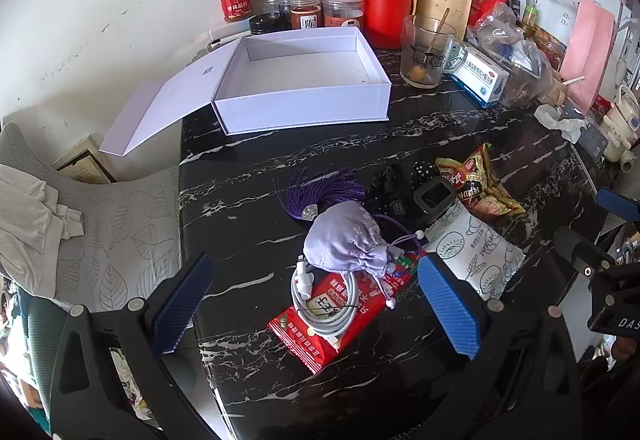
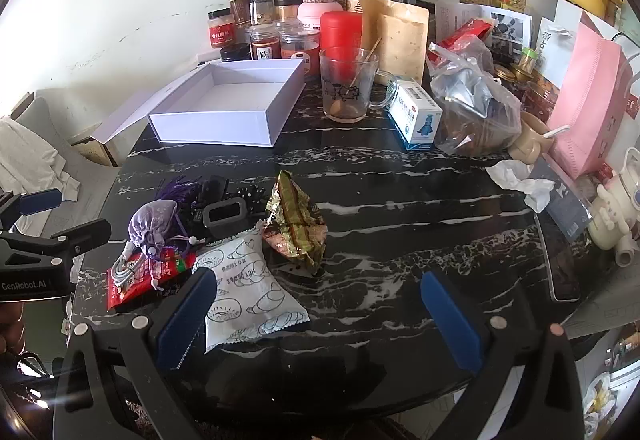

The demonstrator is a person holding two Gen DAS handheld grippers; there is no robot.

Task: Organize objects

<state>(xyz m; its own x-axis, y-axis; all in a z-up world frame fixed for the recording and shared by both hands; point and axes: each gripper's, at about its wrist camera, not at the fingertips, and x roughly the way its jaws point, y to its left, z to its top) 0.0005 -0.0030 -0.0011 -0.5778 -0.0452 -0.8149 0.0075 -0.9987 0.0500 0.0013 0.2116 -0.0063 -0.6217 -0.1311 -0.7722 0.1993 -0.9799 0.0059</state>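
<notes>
Red snack packet [image 1: 326, 320], perhaps half-covered

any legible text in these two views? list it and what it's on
"GenRobot.AI": on the left gripper body, seen from the right wrist.
"DAS", cut off at the frame edge: on the right gripper body, seen from the left wrist.
"陈": on a spice jar label.
Print on the red snack packet, white pastry packet and medicine box: too small to read.

Each black plastic hand-held gripper [image 1: 312, 304] [image 2: 316, 316] carries blue textured finger pads [image 1: 448, 304], round silver screws, and white "GenRobot.AI" lettering.
</notes>
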